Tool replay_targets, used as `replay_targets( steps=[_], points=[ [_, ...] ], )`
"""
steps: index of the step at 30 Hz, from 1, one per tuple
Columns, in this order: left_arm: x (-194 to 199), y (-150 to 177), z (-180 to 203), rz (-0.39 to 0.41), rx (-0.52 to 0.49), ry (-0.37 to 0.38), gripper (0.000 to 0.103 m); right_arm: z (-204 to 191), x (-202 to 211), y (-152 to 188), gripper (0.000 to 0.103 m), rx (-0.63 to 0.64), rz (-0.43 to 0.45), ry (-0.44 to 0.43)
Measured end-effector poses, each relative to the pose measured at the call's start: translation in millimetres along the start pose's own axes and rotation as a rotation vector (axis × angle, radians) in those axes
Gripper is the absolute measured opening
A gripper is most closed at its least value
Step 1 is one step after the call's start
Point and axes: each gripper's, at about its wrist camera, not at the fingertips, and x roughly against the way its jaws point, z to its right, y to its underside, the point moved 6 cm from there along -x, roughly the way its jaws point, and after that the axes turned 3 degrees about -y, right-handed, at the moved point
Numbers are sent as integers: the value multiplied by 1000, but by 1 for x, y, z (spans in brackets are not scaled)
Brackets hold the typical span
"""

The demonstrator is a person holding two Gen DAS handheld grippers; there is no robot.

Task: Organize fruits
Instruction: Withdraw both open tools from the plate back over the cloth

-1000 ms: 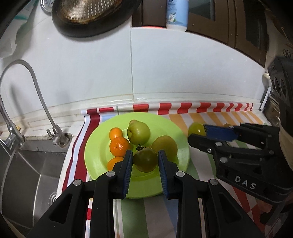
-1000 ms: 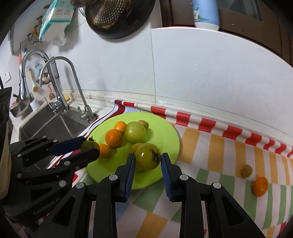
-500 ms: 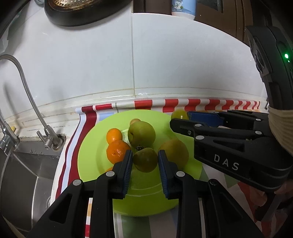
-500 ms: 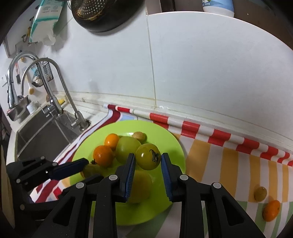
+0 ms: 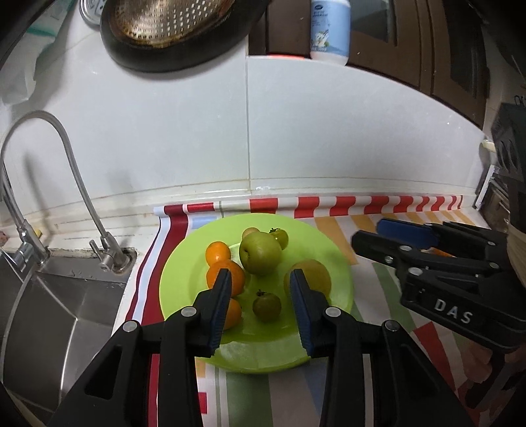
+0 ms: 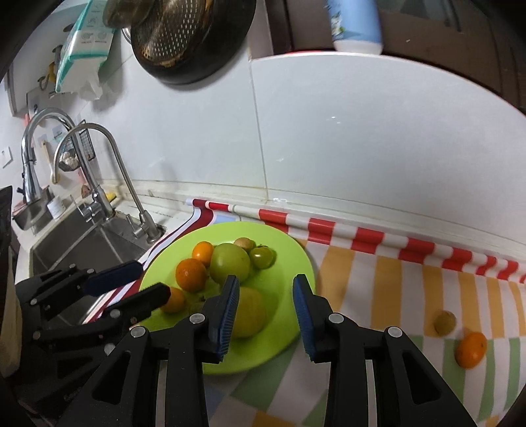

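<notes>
A lime-green plate (image 5: 256, 348) holds a big green apple (image 5: 261, 253), oranges (image 5: 227, 276) and a yellowish fruit (image 5: 310, 276). A small green tomato (image 5: 266, 306) lies on the plate under my left gripper (image 5: 259, 285). That gripper's jaws are opening and the pads do not touch the tomato. My right gripper (image 6: 265, 295) hovers over the plate's (image 6: 292, 249) right part, jaws opening, with nothing between them. A second green tomato (image 6: 261, 257) rests behind the apple. On the striped cloth to the right lie a loose orange (image 6: 470, 348) and a small brownish fruit (image 6: 444, 322).
A steel sink (image 5: 49, 312) with a curved faucet (image 5: 75, 184) lies left of the plate. A colander in a dark pan (image 5: 171, 26) hangs on the white wall, and a blue bottle (image 5: 330, 29) stands on the ledge above. The striped cloth (image 6: 394, 295) covers the counter.
Both grippers were shut on green tomatoes. Now both have let go, the tomatoes lie on the plate, and the jaws stand apart. The right gripper has drawn back to the right.
</notes>
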Motion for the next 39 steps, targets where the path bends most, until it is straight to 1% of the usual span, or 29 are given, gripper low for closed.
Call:
replay_targets(
  steps=[5,16,21,24,28,34,39],
  points=[
    [18,-3,8,27,2,17,36,3,31,6,35,-10,35,38],
    [56,-6,43,79,-59,79,37,18,95,19,35,-48,100,119],
    [73,-5,60,99,-86,106,39,26,123,26,35,-67,125,171],
    [81,-5,69,110,-101,121,41,31,136,32,35,-75,132,196],
    [89,-4,84,118,-116,146,41,39,151,41,35,-94,133,225],
    [94,-6,106,127,-137,182,44,52,171,51,35,-108,138,260],
    [93,-14,127,146,-168,219,46,66,181,54,35,-121,139,283]
  ],
)
